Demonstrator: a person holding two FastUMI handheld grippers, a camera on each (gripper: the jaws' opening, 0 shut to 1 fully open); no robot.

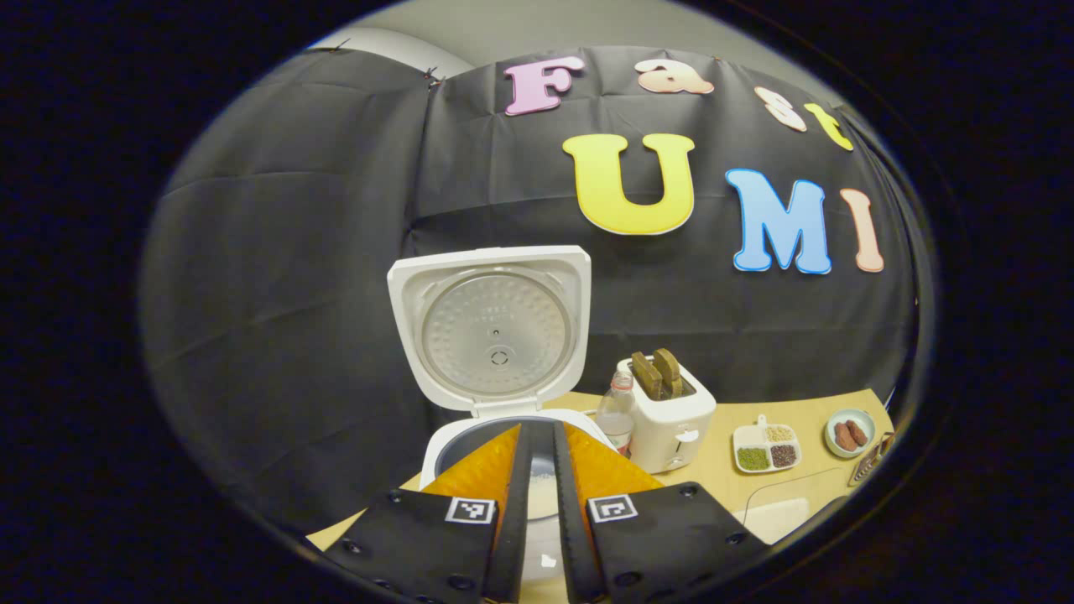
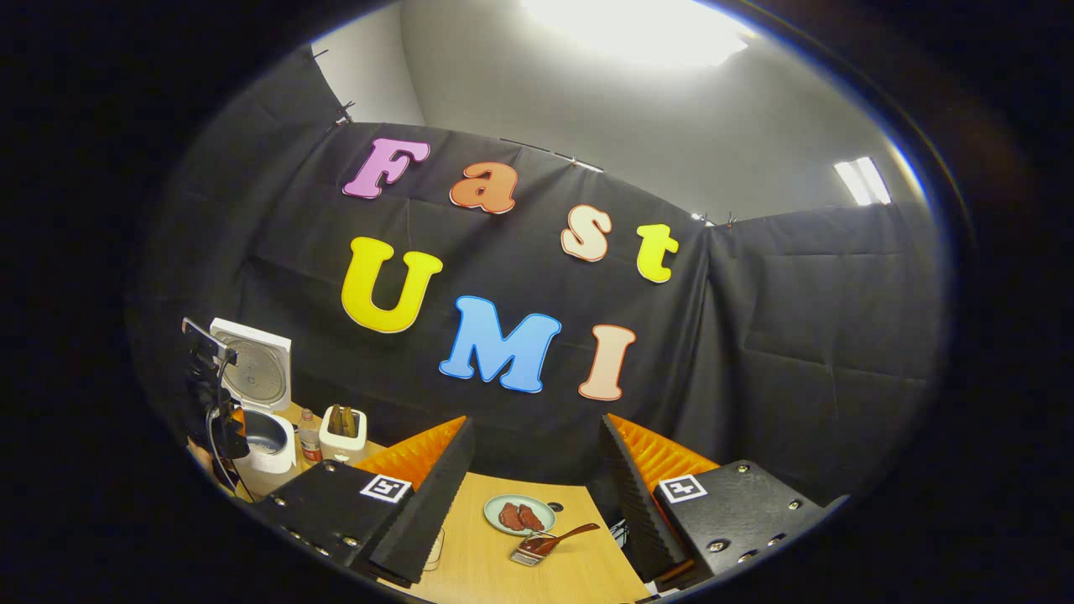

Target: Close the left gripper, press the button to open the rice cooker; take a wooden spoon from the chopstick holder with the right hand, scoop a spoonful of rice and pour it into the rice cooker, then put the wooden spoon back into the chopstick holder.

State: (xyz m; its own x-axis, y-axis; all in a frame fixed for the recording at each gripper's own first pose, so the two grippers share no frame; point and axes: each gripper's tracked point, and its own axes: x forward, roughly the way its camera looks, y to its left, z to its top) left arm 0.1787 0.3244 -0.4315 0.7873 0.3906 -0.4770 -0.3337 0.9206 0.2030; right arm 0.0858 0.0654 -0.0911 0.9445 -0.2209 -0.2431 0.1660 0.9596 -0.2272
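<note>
The cooker (image 1: 470,436) has a glossy white plastic shell and a dimpled metal inner lid (image 1: 495,333); the bench (image 2: 537,570) is smooth pale wood; the spoon (image 2: 564,537) is wooden.

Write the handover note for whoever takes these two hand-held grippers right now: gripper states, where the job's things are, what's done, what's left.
Left hand-held gripper: fingers nearly together, nothing between them, poised just above the rice cooker.
Right hand-held gripper: open, empty, raised over the table.
Rice cooker: lid standing open, so the button press is done.
Wooden spoon: its handle sticks up from the holder beside the small plate, right of the toaster.
Left: take the spoon, scoop rice, pour it into the cooker, return the spoon to the holder.
</note>
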